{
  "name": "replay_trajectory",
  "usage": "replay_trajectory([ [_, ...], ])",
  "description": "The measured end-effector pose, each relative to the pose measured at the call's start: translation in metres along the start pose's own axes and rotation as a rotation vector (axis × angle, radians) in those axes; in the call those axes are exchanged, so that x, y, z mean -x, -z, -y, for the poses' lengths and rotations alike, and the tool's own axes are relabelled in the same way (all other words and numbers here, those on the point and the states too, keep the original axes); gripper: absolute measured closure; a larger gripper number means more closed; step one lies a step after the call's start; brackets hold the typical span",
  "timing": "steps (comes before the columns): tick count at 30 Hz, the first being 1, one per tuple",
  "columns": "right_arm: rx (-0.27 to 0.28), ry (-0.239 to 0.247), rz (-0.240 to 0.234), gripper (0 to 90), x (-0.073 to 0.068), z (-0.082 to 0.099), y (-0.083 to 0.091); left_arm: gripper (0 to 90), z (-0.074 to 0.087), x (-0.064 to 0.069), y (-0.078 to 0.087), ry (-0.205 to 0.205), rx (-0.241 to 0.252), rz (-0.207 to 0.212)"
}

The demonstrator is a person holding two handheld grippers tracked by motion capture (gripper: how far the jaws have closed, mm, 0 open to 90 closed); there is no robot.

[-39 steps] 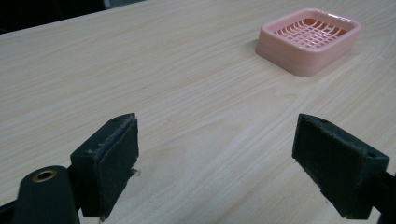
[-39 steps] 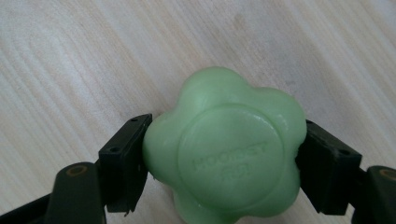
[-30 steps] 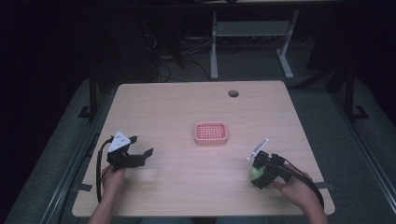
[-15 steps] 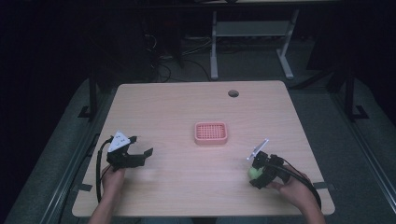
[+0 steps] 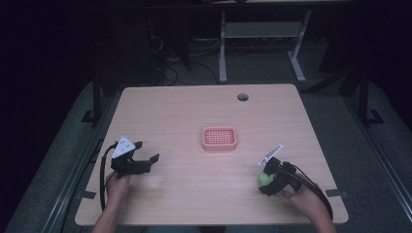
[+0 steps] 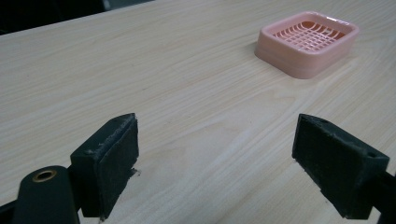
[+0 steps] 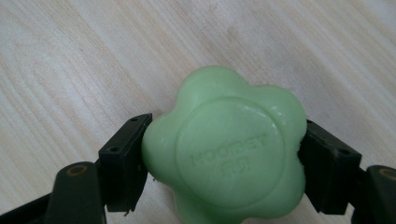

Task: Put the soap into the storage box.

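Observation:
A pale green flower-shaped soap [image 7: 229, 149] sits between the two black jaws of my right gripper [image 7: 224, 158], which press on its left and right sides. From above, the soap [image 5: 265, 179] shows at the front right of the table with the right gripper [image 5: 270, 180] shut on it, low over the wood. A pink slatted soap dish [image 5: 219, 138] lies at the table's middle; the left gripper view has the dish [image 6: 308, 42] at its upper right. My left gripper [image 5: 145, 162] stands open at the front left, jaws [image 6: 224, 163] wide apart over bare wood.
The light wooden table [image 5: 184, 116] has a round cable hole [image 5: 243, 97] near its far edge. A black cable [image 5: 103, 174] loops from the left gripper over the table's left edge. Metal frame legs [image 5: 222, 48] stand on the dark floor behind.
The right gripper with the soap has shifted very slightly. The left gripper stays where it was.

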State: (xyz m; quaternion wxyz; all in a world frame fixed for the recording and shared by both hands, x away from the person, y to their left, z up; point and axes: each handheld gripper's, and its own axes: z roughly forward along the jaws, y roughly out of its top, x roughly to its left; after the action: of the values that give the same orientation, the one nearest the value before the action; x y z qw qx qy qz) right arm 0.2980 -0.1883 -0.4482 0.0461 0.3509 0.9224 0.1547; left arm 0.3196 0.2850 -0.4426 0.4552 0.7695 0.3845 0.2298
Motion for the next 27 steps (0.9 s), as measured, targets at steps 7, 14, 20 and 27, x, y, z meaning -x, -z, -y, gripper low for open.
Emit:
replay_trajectory([
  [7,0.001,-0.013,0.0,25.8,0.0,0.0,0.0,14.3,0.0,0.0,0.0,0.001,0.0,-0.001],
  [14,-0.007,0.035,0.008,26.1,-0.005,-0.002,0.001,14.3,0.0,-0.001,0.001,0.006,0.003,-0.002],
  [20,-0.012,0.073,0.018,26.1,-0.009,-0.011,0.003,14.3,0.0,0.0,0.001,-0.002,0.003,-0.001],
  [27,-0.008,0.11,0.018,26.0,-0.01,-0.027,0.012,14.3,0.0,-0.001,0.001,0.007,0.002,-0.001],
])
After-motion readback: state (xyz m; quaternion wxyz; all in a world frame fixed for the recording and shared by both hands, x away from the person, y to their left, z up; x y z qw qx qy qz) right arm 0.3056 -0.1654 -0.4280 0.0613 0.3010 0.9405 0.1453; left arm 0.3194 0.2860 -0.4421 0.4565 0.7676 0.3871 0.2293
